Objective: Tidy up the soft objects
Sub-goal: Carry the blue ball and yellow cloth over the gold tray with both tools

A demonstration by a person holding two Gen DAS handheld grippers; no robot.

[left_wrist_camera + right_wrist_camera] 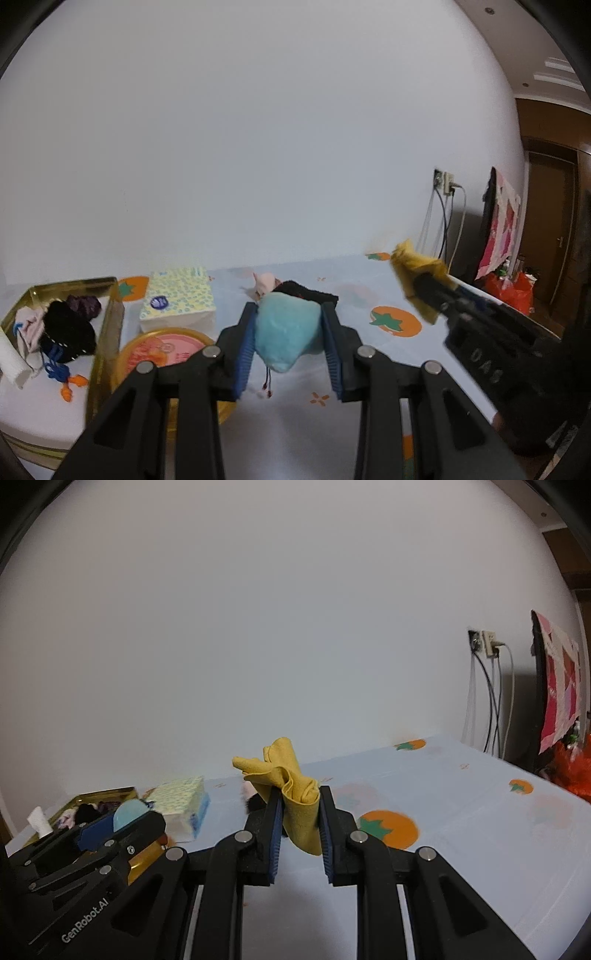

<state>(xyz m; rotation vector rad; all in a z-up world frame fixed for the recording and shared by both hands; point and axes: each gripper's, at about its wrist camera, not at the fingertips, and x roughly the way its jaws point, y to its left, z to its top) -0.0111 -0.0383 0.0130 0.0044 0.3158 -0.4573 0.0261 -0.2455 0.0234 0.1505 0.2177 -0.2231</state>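
Matt black plastic left gripper [288, 332], ribbed blue pads, clamps fuzzy turquoise plush pouch [284, 332]. Right gripper [301, 812] pinches soft matt yellow cloth [291, 794]. Lower left: glossy gold metal tin [107, 295], printed paper tissue pack [177, 299]. Smooth printed tablecloth [369, 362] underneath.

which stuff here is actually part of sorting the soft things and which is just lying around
Part of the job:
- light blue pouch, clamped in the left gripper
- yellow cloth, clamped in the right gripper
- gold tin holding soft items
- black cloth on the table

Lying about:
- tissue pack
- round pink-lidded tin
- wall socket
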